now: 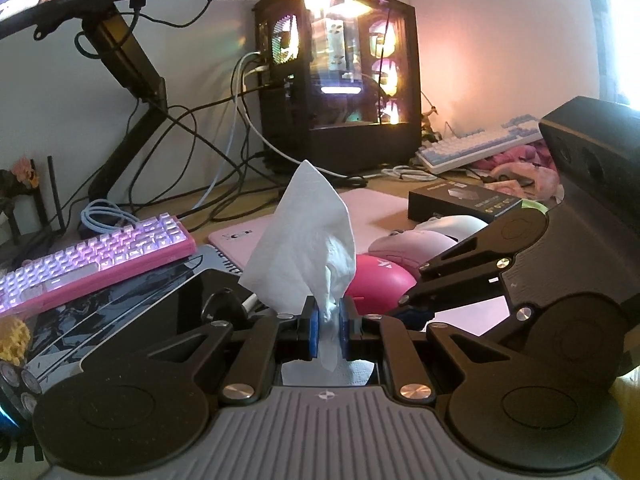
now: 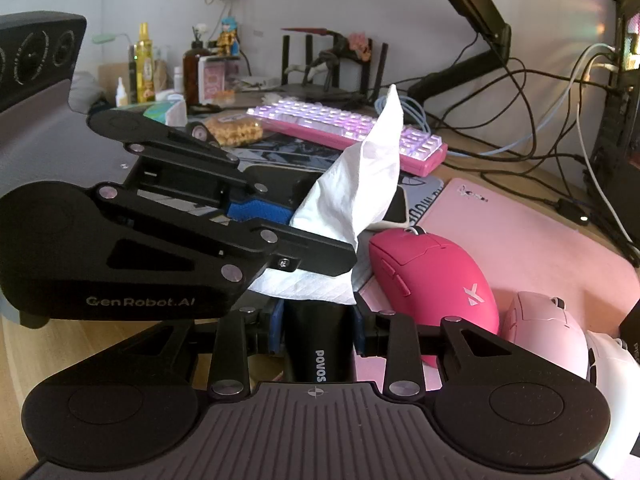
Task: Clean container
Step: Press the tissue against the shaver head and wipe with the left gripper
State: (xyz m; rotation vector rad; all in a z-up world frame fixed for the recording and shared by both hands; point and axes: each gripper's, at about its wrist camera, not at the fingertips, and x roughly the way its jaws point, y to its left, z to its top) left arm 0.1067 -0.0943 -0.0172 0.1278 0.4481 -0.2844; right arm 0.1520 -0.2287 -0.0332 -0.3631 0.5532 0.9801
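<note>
My left gripper [image 1: 329, 322] is shut on a white tissue [image 1: 306, 236] that stands up from its blue pads. In the right wrist view the left gripper [image 2: 296, 216] comes in from the left, and the tissue [image 2: 360, 184] drapes over the top of a black container marked POVOS [image 2: 318, 344]. My right gripper [image 2: 319, 330] is shut on that black container and holds it upright. In the left wrist view the right gripper [image 1: 412, 312] reaches in from the right; the container is hidden there.
Hot pink mouse [image 2: 434, 280], pale pink mouse [image 2: 548, 332] and white mouse [image 2: 612, 364] lie on a pink mat [image 2: 520, 224]. A pink keyboard [image 2: 344, 132] sits behind. PC tower [image 1: 340, 76], cables, a black box [image 1: 464, 200] and bottles [image 2: 144, 68] crowd the desk.
</note>
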